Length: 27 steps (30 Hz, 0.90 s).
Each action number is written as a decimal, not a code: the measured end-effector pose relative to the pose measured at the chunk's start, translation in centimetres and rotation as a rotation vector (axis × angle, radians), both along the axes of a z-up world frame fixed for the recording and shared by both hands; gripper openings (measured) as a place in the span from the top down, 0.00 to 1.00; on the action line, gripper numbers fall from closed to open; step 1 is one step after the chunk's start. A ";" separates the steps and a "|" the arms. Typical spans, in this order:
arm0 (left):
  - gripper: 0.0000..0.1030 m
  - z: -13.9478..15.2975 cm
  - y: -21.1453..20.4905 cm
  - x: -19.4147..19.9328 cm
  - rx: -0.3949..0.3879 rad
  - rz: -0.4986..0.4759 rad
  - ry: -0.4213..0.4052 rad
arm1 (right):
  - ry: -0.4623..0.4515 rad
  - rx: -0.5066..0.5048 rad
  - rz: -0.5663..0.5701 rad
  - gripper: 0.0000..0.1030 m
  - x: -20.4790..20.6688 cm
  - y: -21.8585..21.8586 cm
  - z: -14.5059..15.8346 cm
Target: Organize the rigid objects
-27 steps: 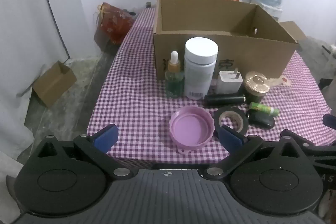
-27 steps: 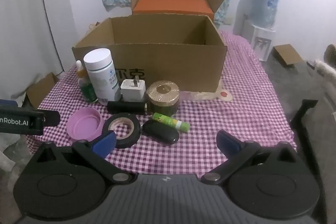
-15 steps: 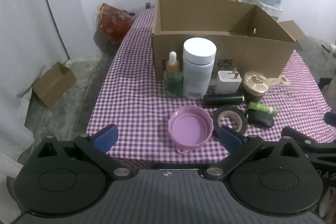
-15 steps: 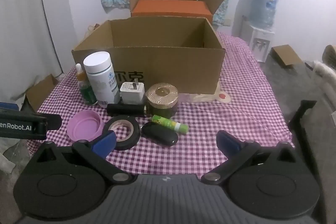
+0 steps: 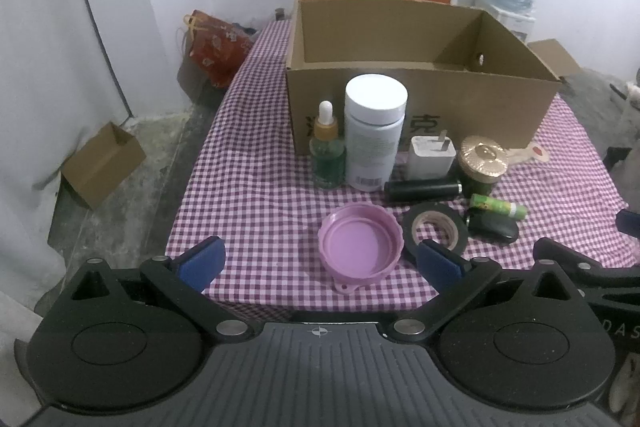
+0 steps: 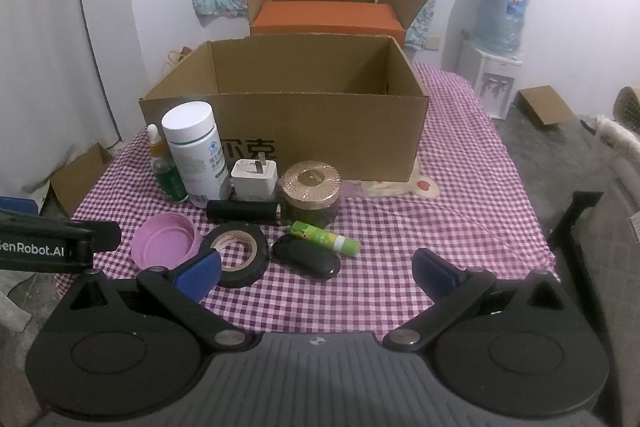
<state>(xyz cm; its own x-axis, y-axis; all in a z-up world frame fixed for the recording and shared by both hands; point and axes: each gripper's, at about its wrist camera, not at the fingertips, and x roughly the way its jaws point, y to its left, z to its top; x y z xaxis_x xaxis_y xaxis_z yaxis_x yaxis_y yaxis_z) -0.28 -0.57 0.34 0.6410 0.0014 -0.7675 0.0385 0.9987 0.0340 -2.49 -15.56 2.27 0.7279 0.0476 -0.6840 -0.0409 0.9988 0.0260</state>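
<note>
On the checked tablecloth (image 5: 256, 203) stands an open cardboard box (image 5: 420, 99) (image 6: 320, 131). In front of it sit a dropper bottle (image 5: 327, 151), a white bottle (image 5: 374, 131) (image 6: 194, 151), a white plug (image 6: 255, 179), a gold-lidded jar (image 6: 311, 193), a black tube (image 6: 244, 211), a green stick (image 6: 325, 238), a black oval thing (image 6: 306, 259), a tape roll (image 5: 434, 227) (image 6: 236, 251) and a pink lid (image 5: 360, 241) (image 6: 166, 241). My left gripper (image 5: 320, 263) hangs open just short of the pink lid. My right gripper (image 6: 316, 273) is open near the black oval thing. Neither holds anything.
Behind the box is a second carton with an orange box (image 6: 326, 19) in it. A water dispenser (image 6: 498, 67) stands at the right, a red bag (image 5: 214, 47) and a small carton (image 5: 100, 167) on the floor at the left. The table's near edge lies close under both grippers.
Both grippers have drifted very slightly; the objects sit a little lower and closer in view. Nothing on the table has moved, and both grippers stay open.
</note>
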 end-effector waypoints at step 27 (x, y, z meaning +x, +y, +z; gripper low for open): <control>0.01 0.3 0.1 -0.2 0.001 -0.013 -0.018 | 0.004 0.024 0.012 0.00 0.0 0.3 0.4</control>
<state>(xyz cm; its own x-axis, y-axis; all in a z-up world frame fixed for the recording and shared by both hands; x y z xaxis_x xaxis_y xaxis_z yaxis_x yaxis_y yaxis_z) -0.50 -0.45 0.61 0.6545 -0.0069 -0.7560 0.0514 0.9981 0.0354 -2.52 -15.25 2.70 0.7245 0.0728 -0.6854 -0.0526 0.9973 0.0503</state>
